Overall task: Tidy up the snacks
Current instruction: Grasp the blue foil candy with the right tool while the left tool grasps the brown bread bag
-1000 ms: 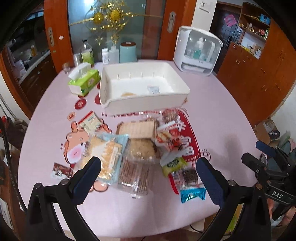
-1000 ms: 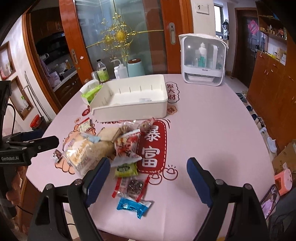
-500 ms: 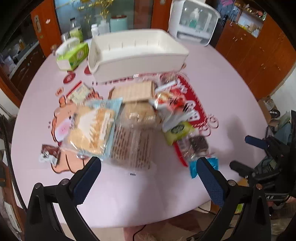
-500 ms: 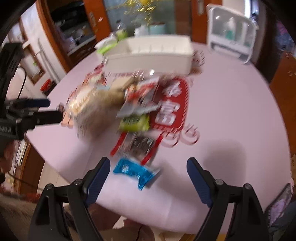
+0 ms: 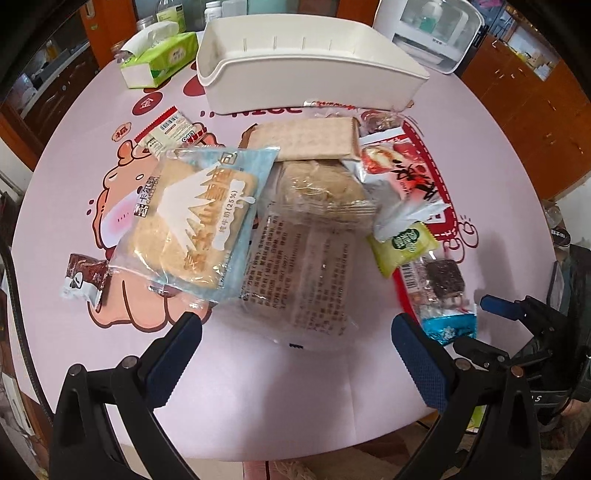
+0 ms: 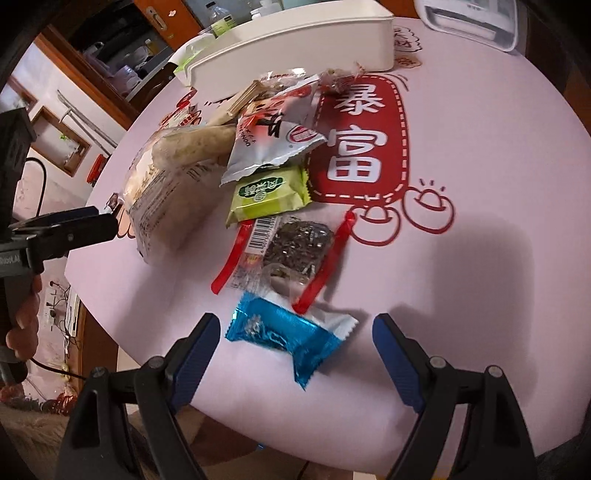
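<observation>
A heap of wrapped snacks lies on the pink table in front of a white bin (image 5: 310, 79). In the left wrist view my left gripper (image 5: 295, 350) is open just short of a clear printed bag (image 5: 306, 273), beside a blue bread pack (image 5: 195, 218). In the right wrist view my right gripper (image 6: 291, 350) is open around a small blue wrapped snack (image 6: 291, 338), low over the table. Behind it lie a dark seed bar (image 6: 291, 247), a green packet (image 6: 269, 194) and a red-and-white packet (image 6: 273, 136). The white bin also shows in the right wrist view (image 6: 295, 55).
A green tissue box (image 5: 159, 59) stands left of the bin, with bottles behind it. A white appliance (image 5: 432, 26) stands at the back right. A small brown packet (image 5: 83, 275) lies near the left table edge. The near table edge lies just under both grippers.
Both grippers have moved forward and down toward the snacks. The right gripper now brackets the blue snack; the left one has closed in on the clear bag. Both stay open.
</observation>
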Action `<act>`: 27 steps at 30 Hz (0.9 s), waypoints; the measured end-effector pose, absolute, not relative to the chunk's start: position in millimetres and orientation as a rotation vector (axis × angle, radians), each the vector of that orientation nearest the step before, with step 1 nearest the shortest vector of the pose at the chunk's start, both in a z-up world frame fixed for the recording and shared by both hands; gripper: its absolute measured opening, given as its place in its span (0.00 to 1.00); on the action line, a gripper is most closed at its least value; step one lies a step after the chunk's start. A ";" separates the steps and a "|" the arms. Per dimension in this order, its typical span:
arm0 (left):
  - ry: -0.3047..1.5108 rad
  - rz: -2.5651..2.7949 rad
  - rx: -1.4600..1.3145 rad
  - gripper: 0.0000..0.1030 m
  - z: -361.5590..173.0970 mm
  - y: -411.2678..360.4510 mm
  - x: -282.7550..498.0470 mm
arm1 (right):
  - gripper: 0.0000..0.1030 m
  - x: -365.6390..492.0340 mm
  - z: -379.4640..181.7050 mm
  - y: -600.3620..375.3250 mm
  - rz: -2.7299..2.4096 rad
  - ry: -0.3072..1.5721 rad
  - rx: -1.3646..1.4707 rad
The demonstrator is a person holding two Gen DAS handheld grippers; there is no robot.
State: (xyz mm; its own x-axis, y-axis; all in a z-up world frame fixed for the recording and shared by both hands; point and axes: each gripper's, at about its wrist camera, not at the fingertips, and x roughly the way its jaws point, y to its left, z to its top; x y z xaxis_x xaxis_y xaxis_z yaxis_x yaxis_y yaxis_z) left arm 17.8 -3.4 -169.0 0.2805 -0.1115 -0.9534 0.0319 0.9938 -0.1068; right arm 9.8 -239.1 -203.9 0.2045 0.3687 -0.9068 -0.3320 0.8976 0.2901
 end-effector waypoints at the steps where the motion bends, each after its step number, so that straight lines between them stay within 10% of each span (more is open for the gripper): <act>1: 1.288 -0.097 -0.076 0.99 -171.1 -1.7 19.9 | 0.82 10.2 -205.3 -235.7 0.490 1.276 0.021; 27: 1.386 -0.184 0.053 0.97 -203.4 -34.2 54.2 | 0.49 -8.1 -219.7 -195.6 0.648 1.273 -0.231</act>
State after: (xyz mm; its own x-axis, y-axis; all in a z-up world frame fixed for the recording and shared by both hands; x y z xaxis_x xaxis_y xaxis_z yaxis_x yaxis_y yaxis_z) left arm 54.2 -34.2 -203.4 0.1716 -0.0986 -0.9802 0.1603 0.9845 -0.0710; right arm -8.1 -195.6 -219.7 0.1459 0.3214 -0.9356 -0.5677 0.8017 0.1869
